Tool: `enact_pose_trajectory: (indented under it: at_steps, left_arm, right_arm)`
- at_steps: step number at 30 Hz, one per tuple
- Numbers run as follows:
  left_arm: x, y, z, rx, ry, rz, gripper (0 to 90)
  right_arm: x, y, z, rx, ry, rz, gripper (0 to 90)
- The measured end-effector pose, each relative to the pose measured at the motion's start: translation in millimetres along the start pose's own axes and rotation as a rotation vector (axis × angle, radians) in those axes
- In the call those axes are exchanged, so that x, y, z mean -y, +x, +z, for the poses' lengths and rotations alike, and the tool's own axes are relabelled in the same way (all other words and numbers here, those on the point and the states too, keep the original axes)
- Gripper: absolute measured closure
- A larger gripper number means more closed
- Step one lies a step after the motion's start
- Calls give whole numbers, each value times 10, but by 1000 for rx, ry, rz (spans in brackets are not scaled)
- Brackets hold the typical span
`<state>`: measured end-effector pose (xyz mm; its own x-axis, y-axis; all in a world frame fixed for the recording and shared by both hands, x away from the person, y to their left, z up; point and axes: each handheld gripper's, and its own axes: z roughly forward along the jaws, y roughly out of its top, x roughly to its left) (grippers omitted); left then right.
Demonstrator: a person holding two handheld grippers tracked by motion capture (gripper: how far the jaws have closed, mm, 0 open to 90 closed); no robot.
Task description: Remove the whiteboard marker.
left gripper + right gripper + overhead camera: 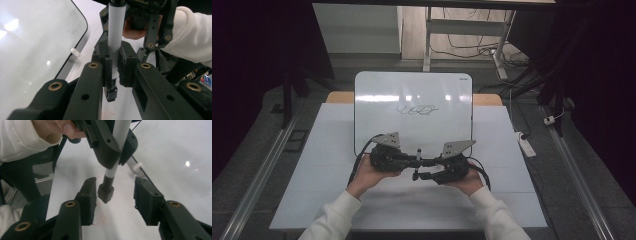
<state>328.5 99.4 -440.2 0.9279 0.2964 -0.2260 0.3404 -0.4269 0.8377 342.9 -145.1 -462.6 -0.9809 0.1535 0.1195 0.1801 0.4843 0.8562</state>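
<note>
With the left tongs (113,63) clamped on the marker (115,30) and the right tongs (115,195) spread around its cap (106,191), an off-centre squeeze risked knocking it onto the worktop (327,165).

A white-topped table (362,200) is standing on grey floor (257,150). Metal rails (262,170) are running along the floor on both sides of the table. Beyond the table, a white desk frame (462,27) is standing over loose cables (472,50). A power strip (526,145) is lying right of the table. Dark curtains (257,50) are flanking it.
</note>
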Motion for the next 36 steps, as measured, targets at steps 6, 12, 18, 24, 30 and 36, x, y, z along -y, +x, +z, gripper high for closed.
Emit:
enact_pose_trajectory:
  at_steps: [6,12,18,24,30,36]
  left_arm:
    - [-8,-10,26,23,1,12,820]
    - [-19,-27,38,62,-7,25,820]
    - [-23,-45,62,79,12,52,820]
    - [-18,-27,66,94,34,44,820]
    - [-20,-16,74,109,35,34,820]
    - [-18,-25,87,95,31,44,819]
  right_arm:
    - [8,0,55,-51,20,1,622]
    - [5,17,117,-109,40,-15,715]
    - [-3,40,157,-136,65,-26,735]
    - [-15,36,111,-143,48,-15,744]
    - [-8,49,147,-153,69,-22,744]
    - [-4,48,154,-143,68,-18,755]
